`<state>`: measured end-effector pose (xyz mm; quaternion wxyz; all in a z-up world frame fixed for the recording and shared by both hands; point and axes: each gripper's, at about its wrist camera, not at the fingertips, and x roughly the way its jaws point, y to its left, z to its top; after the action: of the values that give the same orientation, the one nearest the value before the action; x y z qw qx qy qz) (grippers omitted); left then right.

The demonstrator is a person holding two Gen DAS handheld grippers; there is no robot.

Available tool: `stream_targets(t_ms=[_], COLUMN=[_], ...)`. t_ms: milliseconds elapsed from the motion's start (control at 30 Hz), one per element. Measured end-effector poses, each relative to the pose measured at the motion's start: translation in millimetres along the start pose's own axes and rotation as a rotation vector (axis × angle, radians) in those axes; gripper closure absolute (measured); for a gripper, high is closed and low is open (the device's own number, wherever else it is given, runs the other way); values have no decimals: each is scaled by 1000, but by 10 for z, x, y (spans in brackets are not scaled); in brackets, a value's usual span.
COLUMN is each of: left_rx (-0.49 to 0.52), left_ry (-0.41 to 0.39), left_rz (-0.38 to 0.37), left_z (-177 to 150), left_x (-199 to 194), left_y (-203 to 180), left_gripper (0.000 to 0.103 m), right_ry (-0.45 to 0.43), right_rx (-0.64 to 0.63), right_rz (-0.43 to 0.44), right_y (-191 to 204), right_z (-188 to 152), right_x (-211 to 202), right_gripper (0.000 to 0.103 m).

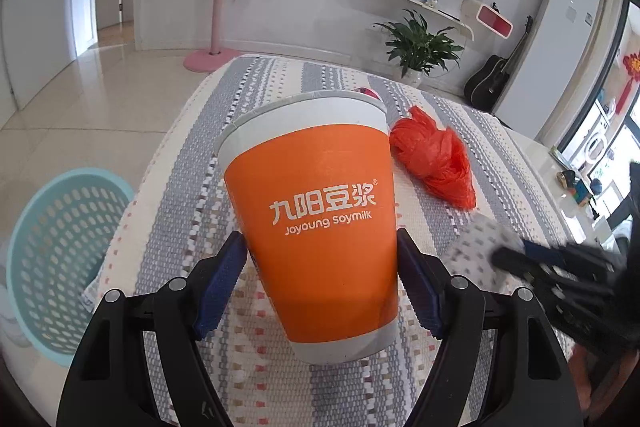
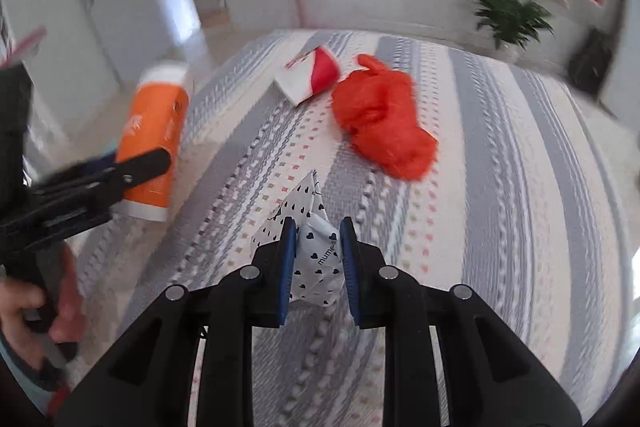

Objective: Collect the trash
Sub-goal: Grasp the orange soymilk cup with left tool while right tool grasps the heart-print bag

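My left gripper (image 1: 320, 251) is shut on an orange and white Joyoung soymilk paper cup (image 1: 316, 215) and holds it above the striped cloth. The cup (image 2: 154, 143) and left gripper (image 2: 152, 163) also show at the left of the right wrist view. My right gripper (image 2: 318, 239) is shut on a crumpled white wrapper with black hearts (image 2: 312, 259), which also shows blurred in the left wrist view (image 1: 476, 247). A crumpled orange plastic bag (image 1: 436, 159) (image 2: 382, 123) lies on the cloth. A red and white flattened carton (image 2: 312, 75) lies beyond it.
A light blue perforated basket (image 1: 60, 259) stands on the floor left of the table. The striped woven cloth (image 2: 500, 187) covers the table. A pink coat stand (image 1: 214, 55), a potted plant (image 1: 420, 47) and a guitar (image 1: 492, 79) stand by the far wall.
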<state>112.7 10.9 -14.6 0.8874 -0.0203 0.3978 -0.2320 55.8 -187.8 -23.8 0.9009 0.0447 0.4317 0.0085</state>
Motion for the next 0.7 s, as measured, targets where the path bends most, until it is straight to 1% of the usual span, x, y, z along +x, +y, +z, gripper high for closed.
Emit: stream_targets(t_ms=[33, 67, 100, 133, 200, 233, 300, 333, 400, 433, 467, 500, 600, 700], left_rx=[-2, -4, -6, -10, -12, -14, -21, -25, -32, -33, -35, -37, -46, -56], left_ry=[-3, -7, -13, -20, -26, -26, -24, -22, -23, -26, -29, -32, -33, -30], left_rz=[2, 3, 3, 6, 12, 14, 17, 16, 16, 18, 19, 19, 22, 21], left_z=[3, 9, 16, 16, 19, 20, 18, 18, 19, 19, 21, 23, 26, 21], left_x=[-5, -18, -30, -47, -65, -72, -81, -86, -107, -124, -139, -159, -190, -211], left_y=[10, 26, 41, 62, 90, 111, 157, 178, 209, 226, 237, 254, 300, 363], left_gripper=[30, 30, 30, 30, 30, 30, 30, 30, 30, 30, 30, 30, 30, 30], right_ry=[-6, -6, -14, -36, -46, -41, -28, -12, 39, 60, 88, 96, 82, 78], right_rx=[19, 46, 104, 164, 239, 272, 274, 259, 226, 212, 194, 191, 196, 241], right_rz=[14, 19, 3, -7, 18, 28, 32, 38, 65, 69, 53, 46, 10, 26], right_y=[-23, -57, -128, -208, -302, -321, -270, -178, -7, 58, 159, 208, 260, 212], right_z=[87, 135, 190, 208, 169, 95, -28, -113, -195, -206, -204, -194, -130, -51], right_x=[61, 102, 131, 117, 89, 68, 36, 40, 145, 201, 315, 380, 500, 554], right_gripper=[75, 59, 41, 39, 39, 39, 39, 39, 39, 39, 39, 39, 39, 39])
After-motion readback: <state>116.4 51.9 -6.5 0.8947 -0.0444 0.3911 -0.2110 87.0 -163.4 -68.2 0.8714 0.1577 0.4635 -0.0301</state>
